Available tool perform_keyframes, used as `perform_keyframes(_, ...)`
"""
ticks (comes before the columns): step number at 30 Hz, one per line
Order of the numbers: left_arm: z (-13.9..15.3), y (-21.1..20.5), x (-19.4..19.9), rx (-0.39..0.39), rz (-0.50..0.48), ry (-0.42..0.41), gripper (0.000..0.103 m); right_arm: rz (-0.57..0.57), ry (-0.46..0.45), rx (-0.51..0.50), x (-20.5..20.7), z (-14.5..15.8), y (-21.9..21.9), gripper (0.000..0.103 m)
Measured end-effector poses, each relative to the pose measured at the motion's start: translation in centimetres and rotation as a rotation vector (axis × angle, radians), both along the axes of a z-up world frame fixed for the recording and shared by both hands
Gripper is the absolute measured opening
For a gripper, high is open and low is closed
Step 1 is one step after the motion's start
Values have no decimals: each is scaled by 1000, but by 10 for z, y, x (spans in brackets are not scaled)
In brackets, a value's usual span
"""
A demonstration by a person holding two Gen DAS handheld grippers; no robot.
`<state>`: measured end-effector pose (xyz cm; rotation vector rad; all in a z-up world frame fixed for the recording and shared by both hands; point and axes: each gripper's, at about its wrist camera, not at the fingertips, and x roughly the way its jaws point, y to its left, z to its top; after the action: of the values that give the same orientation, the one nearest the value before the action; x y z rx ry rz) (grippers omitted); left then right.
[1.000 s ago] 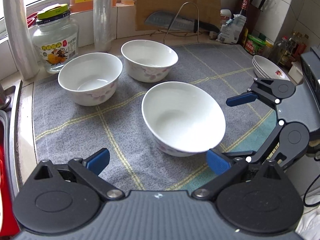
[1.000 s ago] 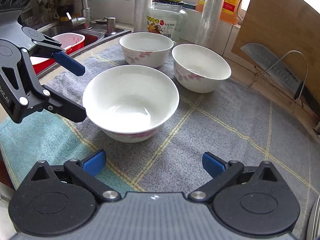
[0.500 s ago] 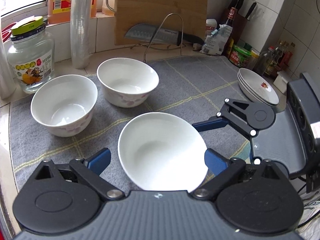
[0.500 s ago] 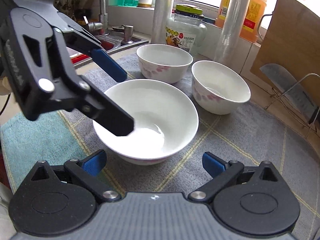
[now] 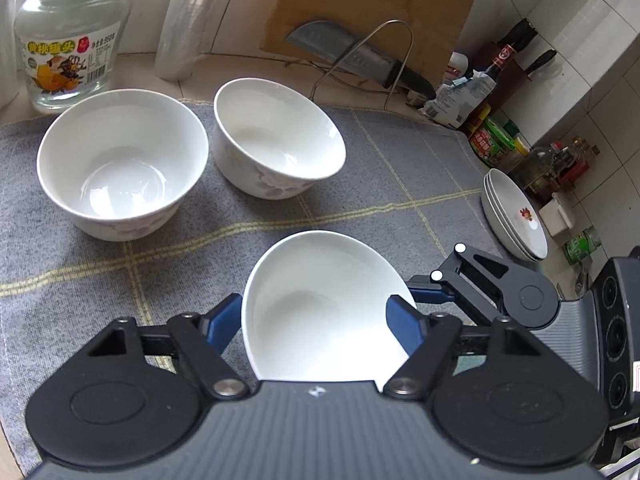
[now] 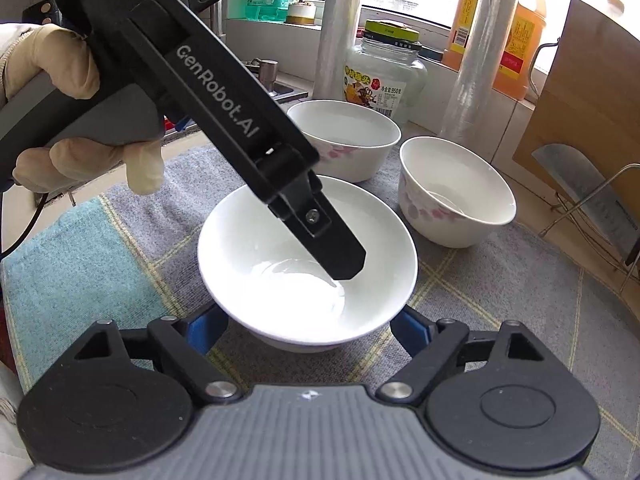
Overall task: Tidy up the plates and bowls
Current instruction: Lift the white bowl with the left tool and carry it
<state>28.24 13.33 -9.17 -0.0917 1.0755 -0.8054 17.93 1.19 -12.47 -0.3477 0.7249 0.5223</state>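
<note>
Three white bowls with pink flowers stand on a grey checked cloth (image 5: pixel 380 184). The nearest bowl (image 5: pixel 320 312) (image 6: pixel 248 248) lies between both grippers. My left gripper (image 5: pixel 316 304) straddles it with jaws closing. Its left pad is just outside the rim, and its right finger (image 6: pixel 336 248) reaches down inside. My right gripper (image 6: pixel 308 316) is also closing, its blue pads close beside the bowl's lower wall under the rim. One of its fingers (image 5: pixel 424 294) shows behind the bowl. I see no firm press from either. The other two bowls (image 5: pixel 120 168) (image 5: pixel 276 148) stand side by side behind.
A stack of white plates (image 5: pixel 516 216) sits at the cloth's right edge. A glass jar (image 5: pixel 68 40), plastic rolls, a cleaver on a wire rack (image 5: pixel 352 56) and a wooden board line the back. Bottles crowd the right corner. A gloved hand (image 6: pixel 52 68) holds the left gripper.
My left gripper came in over the nearest bowl, and one finger sank inside it. Both grippers' jaws narrowed from wide open. The right gripper stayed roughly in place.
</note>
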Motion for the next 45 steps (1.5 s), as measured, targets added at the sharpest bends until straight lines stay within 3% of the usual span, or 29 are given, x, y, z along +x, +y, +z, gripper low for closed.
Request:
perform_keyframes(25, 12, -18, -7, 8, -42, -37, 77, -49, -10, 5, -9, 11, -8, 90)
perform_keyframes(45, 20, -114, -27, -2, -149, -54, 77, -162, -12, 4, -40, 18, -95, 90)
